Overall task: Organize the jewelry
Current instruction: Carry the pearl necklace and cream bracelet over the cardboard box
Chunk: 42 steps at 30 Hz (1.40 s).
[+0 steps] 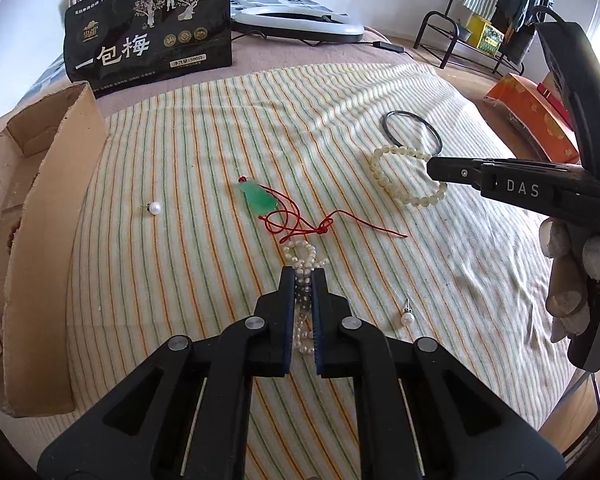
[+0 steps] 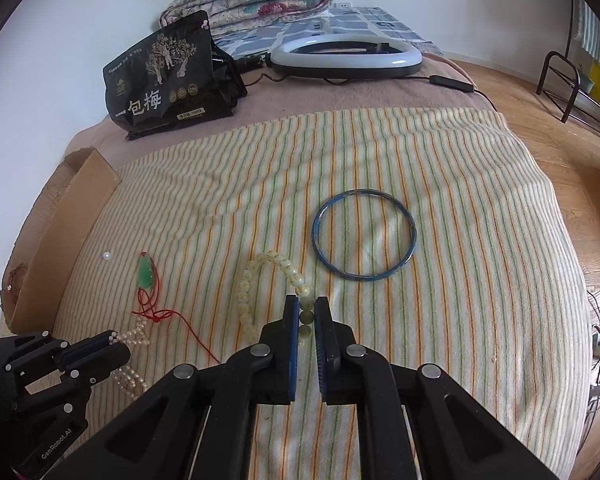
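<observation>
My left gripper (image 1: 303, 276) is shut on a small-pearl strand (image 1: 300, 254) lying on the striped cloth (image 1: 204, 152); it also shows in the right wrist view (image 2: 114, 338). My right gripper (image 2: 306, 306) is shut on a pale bead bracelet (image 2: 246, 292), also seen in the left wrist view (image 1: 384, 180). A green jade pendant (image 1: 258, 198) on red cord lies just beyond the pearls. A dark blue bangle (image 2: 364, 234) lies beyond the bracelet. One pearl earring (image 1: 155, 208) lies at left, another (image 1: 407, 317) at right.
A cardboard box (image 1: 52, 216) stands at the cloth's left edge. A black snack bag (image 1: 148, 28) and a ring light (image 2: 346, 56) sit at the back. An orange box (image 1: 536, 116) and a metal rack (image 1: 476, 16) stand on the right.
</observation>
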Available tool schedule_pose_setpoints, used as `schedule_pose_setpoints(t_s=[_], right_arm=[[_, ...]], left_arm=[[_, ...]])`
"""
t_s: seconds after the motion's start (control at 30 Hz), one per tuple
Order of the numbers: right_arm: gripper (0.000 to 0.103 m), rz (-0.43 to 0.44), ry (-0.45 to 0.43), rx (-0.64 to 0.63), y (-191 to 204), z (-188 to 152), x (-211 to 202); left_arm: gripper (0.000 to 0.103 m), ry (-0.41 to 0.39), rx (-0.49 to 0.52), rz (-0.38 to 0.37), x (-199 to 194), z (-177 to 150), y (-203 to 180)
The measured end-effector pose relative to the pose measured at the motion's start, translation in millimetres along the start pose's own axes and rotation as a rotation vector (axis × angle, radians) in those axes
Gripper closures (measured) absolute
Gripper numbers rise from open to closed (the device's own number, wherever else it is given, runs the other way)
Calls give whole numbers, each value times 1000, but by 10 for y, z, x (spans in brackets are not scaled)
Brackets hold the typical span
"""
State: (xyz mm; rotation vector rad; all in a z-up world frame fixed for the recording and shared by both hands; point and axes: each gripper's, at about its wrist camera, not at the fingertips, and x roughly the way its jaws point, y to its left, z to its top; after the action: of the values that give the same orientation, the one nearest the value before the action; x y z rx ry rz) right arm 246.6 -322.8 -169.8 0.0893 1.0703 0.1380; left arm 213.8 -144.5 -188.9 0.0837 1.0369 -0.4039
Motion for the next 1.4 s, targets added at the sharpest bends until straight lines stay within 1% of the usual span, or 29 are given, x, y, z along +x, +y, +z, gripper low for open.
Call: schedule_pose_setpoints(t_s=[0.53,0.83,1.13,1.4], right_arm=[[98,3,-102,-50,243,4,-702],[98,17,-159,-81,467,12,-1079],[98,44,-201,-110,706,-2,-1357],[98,70,-228,-141,959,15,-1521]], left_arm=[[98,-96,-30,15,-645,2,170],[98,-150,-44,24,-1013,-20,293],[98,-201,-48,38,-1366,-67,403],[98,-242,-60,55,-1649,-72,580]])
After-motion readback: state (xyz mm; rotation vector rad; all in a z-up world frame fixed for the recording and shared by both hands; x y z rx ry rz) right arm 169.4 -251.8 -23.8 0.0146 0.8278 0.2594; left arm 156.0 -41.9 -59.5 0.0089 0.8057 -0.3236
